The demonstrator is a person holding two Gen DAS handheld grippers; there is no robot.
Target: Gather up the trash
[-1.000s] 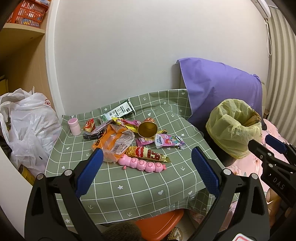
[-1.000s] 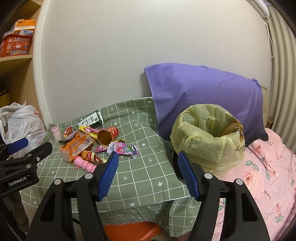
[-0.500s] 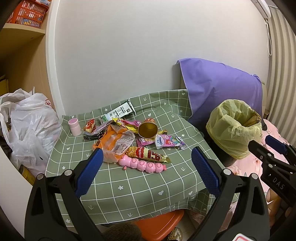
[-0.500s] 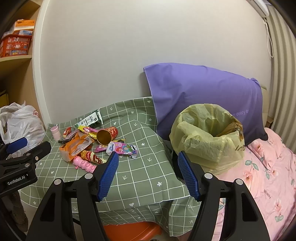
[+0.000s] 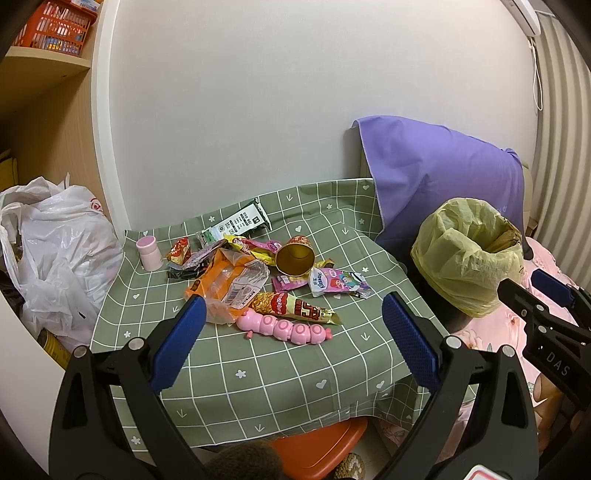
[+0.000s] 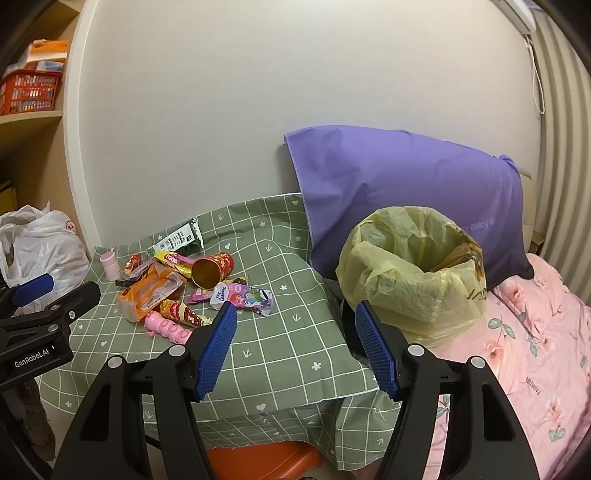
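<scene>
A pile of trash lies on the green checked tablecloth (image 5: 258, 369): an orange wrapper (image 5: 229, 284), a red cone wrapper (image 5: 295, 306), a pink caterpillar toy (image 5: 284, 326), a tipped gold-lined cup (image 5: 295, 256), a pink tissue pack (image 5: 336, 282), a green-white packet (image 5: 240, 221) and a small pink cup (image 5: 149, 253). A bin lined with a yellow bag (image 5: 469, 254) stands to the right of the table. My left gripper (image 5: 291, 339) is open and empty, in front of the pile. My right gripper (image 6: 293, 349) is open and empty, between table and bin (image 6: 413, 269).
A purple pillow (image 6: 406, 192) leans on the wall behind the bin. A pink floral bed (image 6: 535, 350) lies at right. A white plastic bag (image 5: 55, 251) sits left of the table. An orange stool (image 5: 317, 446) stands under the table's front edge. Shelves hold a red basket (image 5: 55, 26).
Both grippers have crept very slightly; the scene has shifted a few pixels. Nothing on the table has moved and both grippers stay open.
</scene>
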